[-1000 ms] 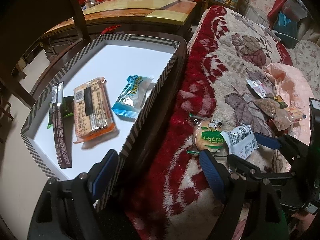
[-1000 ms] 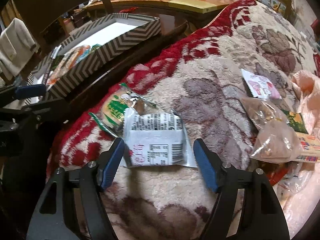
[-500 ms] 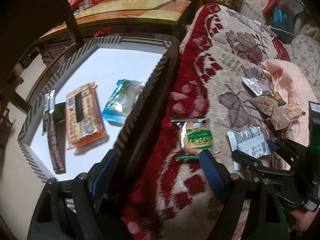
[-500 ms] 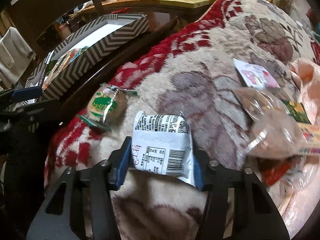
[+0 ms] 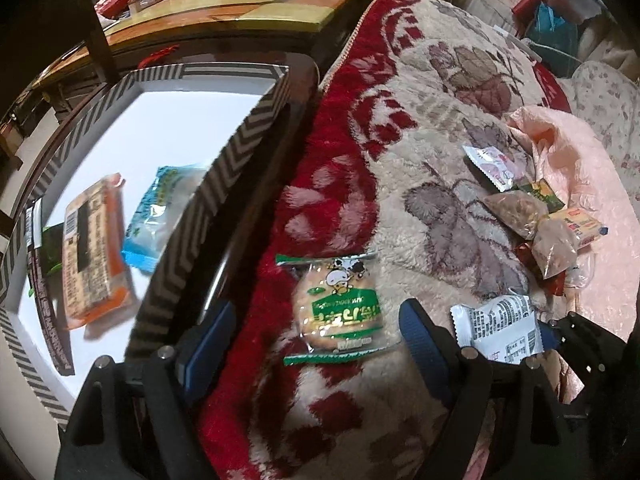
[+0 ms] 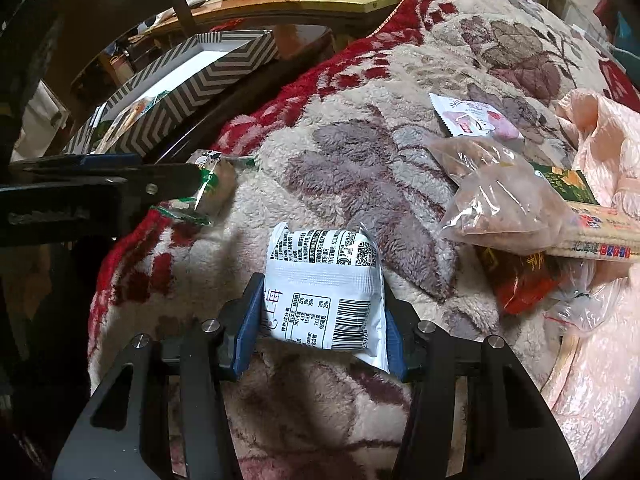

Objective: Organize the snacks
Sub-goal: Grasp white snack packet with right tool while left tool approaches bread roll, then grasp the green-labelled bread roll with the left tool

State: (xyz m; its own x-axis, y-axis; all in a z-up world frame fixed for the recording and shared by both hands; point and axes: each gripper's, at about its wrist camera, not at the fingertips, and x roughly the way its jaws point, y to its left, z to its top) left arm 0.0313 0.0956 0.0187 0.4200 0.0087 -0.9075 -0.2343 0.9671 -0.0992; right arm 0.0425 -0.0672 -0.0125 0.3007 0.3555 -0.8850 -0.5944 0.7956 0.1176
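Observation:
My right gripper (image 6: 320,316) is shut on a white snack packet (image 6: 322,284) with a barcode, held just above the floral blanket (image 6: 360,168); the packet also shows in the left wrist view (image 5: 500,330). My left gripper (image 5: 316,340) is open, its blue pads on either side of a green-and-white biscuit packet (image 5: 338,306) that lies on the blanket (image 5: 420,128). That packet shows in the right wrist view (image 6: 212,184), partly hidden by the left gripper. A zigzag-patterned box (image 5: 224,184) at left holds an orange packet (image 5: 94,248), a blue packet (image 5: 160,216) and a dark bar (image 5: 48,312).
A pile of loose snacks lies on the blanket at right: a pink-white sachet (image 6: 476,118), a clear bag of brown bits (image 6: 504,196), a green packet (image 6: 568,184), a red wrapper (image 6: 520,276). A pink quilt (image 5: 580,168) lies beyond. A wooden table (image 5: 248,4) stands behind the box.
My right gripper closed on the white packet and lifted it slightly off the blanket. My left gripper moved right from the box so that its open fingers now straddle the green biscuit packet.

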